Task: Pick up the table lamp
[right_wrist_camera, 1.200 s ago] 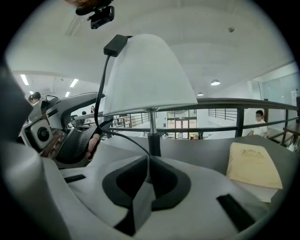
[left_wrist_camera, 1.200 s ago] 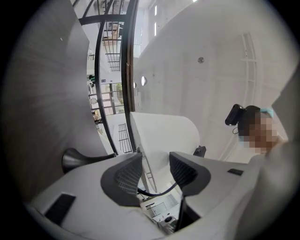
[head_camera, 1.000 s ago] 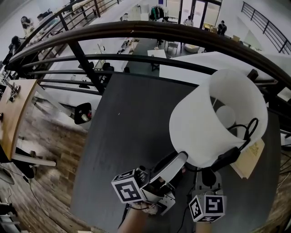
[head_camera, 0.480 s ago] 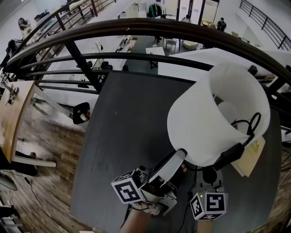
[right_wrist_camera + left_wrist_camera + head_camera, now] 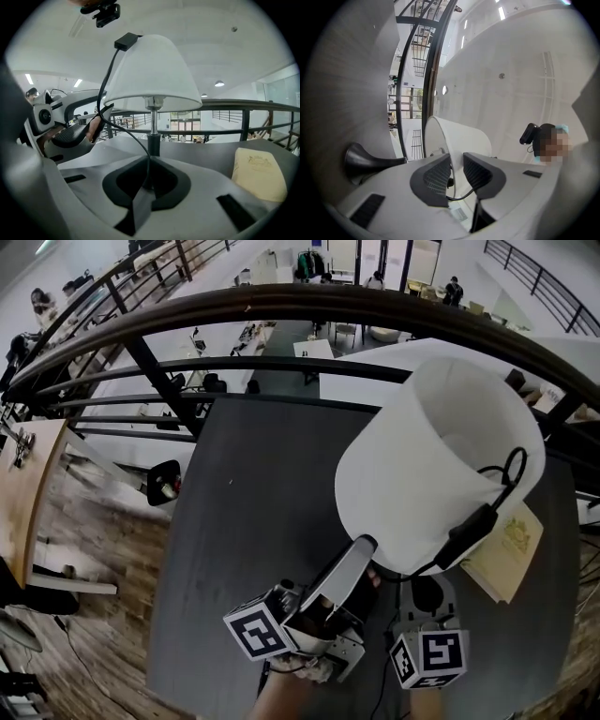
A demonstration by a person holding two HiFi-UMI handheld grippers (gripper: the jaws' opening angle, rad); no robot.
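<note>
Showing a table lamp point(image 5: 441, 465) with a white, cone-shaped shade on a slim metal stem, at the right centre of the head view, one open end of the shade turned toward the camera. A black cord with an oblong inline switch point(image 5: 469, 536) is draped over the shade's outer wall. Whether the lamp's foot rests on the surface below cannot be told.

Right gripper point(image 5: 427, 601), lower right: jaws closed narrowly on the lamp's dark lower stem.

Left gripper point(image 5: 366, 561), lower centre: jaws have just been closing and stand partly apart, with the shade's lower rim between the pads and a gap showing beside the thin wall.

Beneath lies a dark grey tabletop point(image 5: 253, 521). A pale yellow book point(image 5: 506, 554) rests on it at the right, beside the lamp. A dark curved railing point(image 5: 281, 298) crosses the upper frame.
</note>
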